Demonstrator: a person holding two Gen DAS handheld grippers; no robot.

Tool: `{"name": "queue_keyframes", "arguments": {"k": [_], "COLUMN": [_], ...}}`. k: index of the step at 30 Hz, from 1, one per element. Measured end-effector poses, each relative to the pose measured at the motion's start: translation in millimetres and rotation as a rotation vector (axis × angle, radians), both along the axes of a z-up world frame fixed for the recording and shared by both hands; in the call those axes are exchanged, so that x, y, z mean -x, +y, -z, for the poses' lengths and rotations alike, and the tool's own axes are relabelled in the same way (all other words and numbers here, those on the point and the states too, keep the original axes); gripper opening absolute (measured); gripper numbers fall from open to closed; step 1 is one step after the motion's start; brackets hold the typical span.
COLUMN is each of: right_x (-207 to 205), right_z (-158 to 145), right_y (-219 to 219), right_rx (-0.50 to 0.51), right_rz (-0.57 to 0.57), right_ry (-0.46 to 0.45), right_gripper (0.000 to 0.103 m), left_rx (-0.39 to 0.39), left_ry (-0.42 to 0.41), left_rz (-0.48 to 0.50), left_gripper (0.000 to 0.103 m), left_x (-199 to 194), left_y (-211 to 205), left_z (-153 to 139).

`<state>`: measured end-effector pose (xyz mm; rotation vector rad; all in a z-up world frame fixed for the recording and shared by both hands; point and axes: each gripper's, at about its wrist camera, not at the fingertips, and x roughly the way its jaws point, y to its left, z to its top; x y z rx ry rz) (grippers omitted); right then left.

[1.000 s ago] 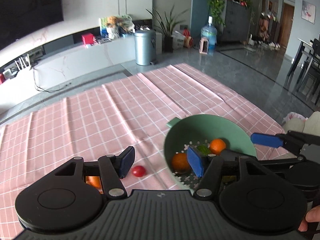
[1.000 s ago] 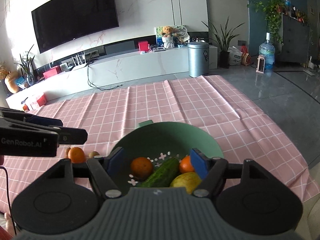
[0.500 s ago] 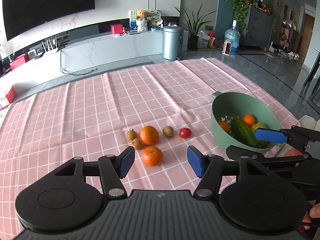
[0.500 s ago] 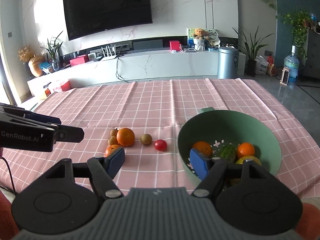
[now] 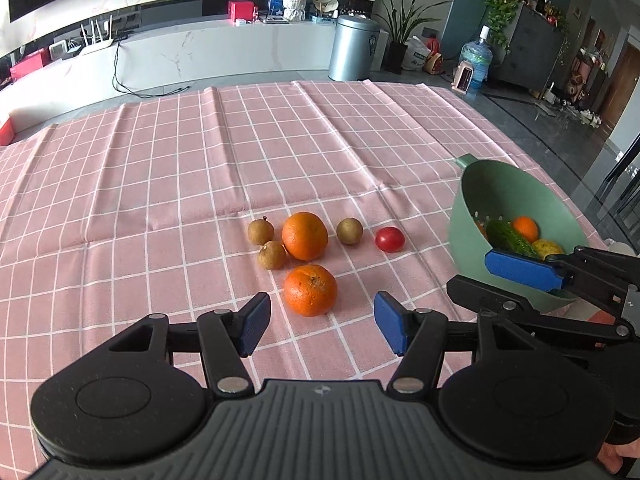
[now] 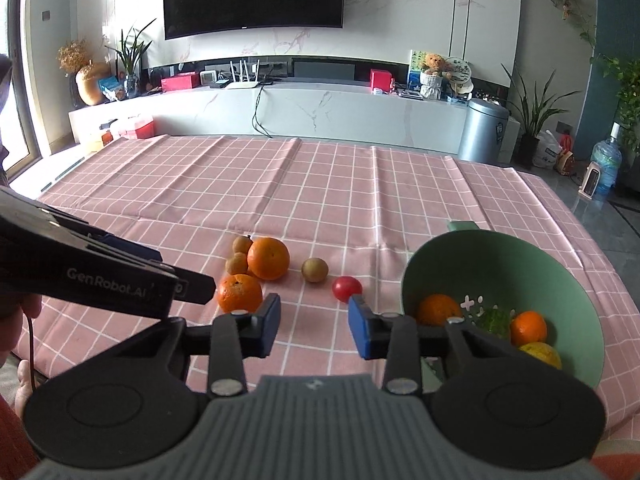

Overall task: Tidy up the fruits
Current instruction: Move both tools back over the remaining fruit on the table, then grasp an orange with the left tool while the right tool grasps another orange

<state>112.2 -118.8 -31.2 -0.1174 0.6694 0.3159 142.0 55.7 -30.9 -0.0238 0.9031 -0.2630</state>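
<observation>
On the counter (image 5: 160, 184), covered with a pink checked cloth, six fruits are laid out left of a green bowl (image 5: 504, 196): two oranges, three small brown fruits and a red tomato (image 5: 389, 239). The near orange (image 5: 310, 289) is seen just ahead of the left gripper (image 5: 320, 326), whose jaws are held wide apart with nothing between them. The far orange (image 5: 305, 235) is flanked by the brown fruits. More oranges, a cucumber (image 6: 494, 320) and a yellow fruit are held in the bowl. The right gripper (image 6: 314, 330) is seen with its jaws closing on nothing, the tomato just beyond them.
</observation>
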Motion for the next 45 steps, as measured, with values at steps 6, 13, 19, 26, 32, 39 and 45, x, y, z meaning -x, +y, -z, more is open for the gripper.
{"name": "queue_keyframes", "arguments": {"k": [6, 13, 19, 26, 32, 39, 45], "right_x": [-26, -45, -58, -67, -76, -95, -112], "right_z": [12, 27, 35, 39, 41, 47, 52], "right_y": [4, 8, 10, 15, 28, 56, 65], "right_rx": [0.025, 0.042, 0.032, 0.035, 0.027, 0.040, 0.038], "right_rz": [-0.018, -0.050, -0.062, -0.080, -0.134, -0.200, -0.192], "right_ry": [0.031, 0.057, 0.075, 0.085, 0.097, 0.098, 0.089], "right_gripper": [0.030, 0.029, 0.029, 0.029, 0.030, 0.040, 0.040], "left_rx": [-0.005, 0.005, 0.022, 0.040, 0.054, 0.109, 0.115], "left_ry": [0.068, 0.137, 0.163, 0.131, 0.066, 0.041, 0.048], "left_rz": [0.015, -0.007, -0.006, -0.031, -0.141, -0.242, -0.251], "left_gripper": [0.071, 0.068, 0.052, 0.047, 0.047, 0.047, 0.047], "left_x": [-30, -53, -58, -54, -48, -51, -55], "left_y": [-7, -7, -4, 3, 31, 61, 67], "left_z": [23, 47, 54, 47, 32, 30, 36]}}
